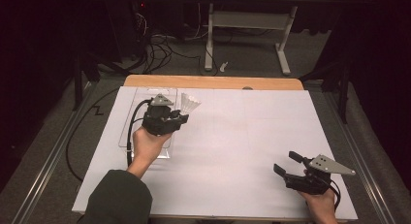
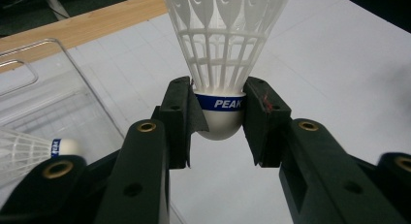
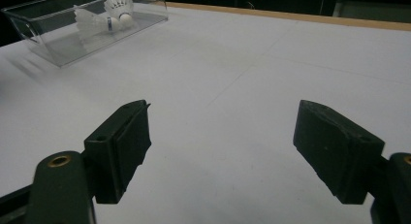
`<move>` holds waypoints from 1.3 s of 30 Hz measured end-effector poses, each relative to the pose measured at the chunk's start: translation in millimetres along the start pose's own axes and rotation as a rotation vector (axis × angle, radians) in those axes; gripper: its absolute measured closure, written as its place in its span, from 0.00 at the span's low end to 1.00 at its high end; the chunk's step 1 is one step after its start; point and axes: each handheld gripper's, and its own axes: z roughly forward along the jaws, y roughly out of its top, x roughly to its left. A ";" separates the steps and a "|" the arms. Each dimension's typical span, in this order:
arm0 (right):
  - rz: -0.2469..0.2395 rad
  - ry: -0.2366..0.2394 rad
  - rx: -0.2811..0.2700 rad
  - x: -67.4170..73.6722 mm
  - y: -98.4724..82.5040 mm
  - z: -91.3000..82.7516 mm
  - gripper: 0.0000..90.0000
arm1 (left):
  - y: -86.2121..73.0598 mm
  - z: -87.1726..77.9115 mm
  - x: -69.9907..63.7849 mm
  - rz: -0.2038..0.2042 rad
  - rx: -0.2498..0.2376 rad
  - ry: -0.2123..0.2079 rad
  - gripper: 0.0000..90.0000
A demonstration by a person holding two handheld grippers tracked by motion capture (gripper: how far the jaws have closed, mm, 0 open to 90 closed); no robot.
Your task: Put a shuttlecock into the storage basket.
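My left gripper (image 2: 220,124) clamps shuttlecock (image 2: 224,54) by cork, feathers pointing away along jaws, just beside clear box (image 1: 127,120) over surface (image 1: 232,136); my right gripper (image 3: 235,151) gapes wide, well apart.

The room is dim, its walls lost in black. A bench (image 1: 271,136) with a white top and a pale wooden far edge (image 1: 213,82) stands on grey carpet (image 1: 252,54). Metal rails (image 1: 46,161) run along the floor on its left and right. Beyond it, a white-framed desk (image 1: 252,20) stands on two legs, and a tangle of black cables (image 1: 160,47) lies on the floor to its left. A small red light (image 1: 142,5) glows far back.
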 end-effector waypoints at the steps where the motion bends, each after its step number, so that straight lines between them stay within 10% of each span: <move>1: 0.001 -0.001 0.000 0.1 0.0 -0.1 0.24 | -0.3 -1.0 1.3 -0.002 -0.002 0.003 0.73; 39: -0.002 0.000 -0.002 0.1 0.1 -0.3 0.24 | -10.6 -22.7 31.7 -0.069 -0.027 0.079 0.73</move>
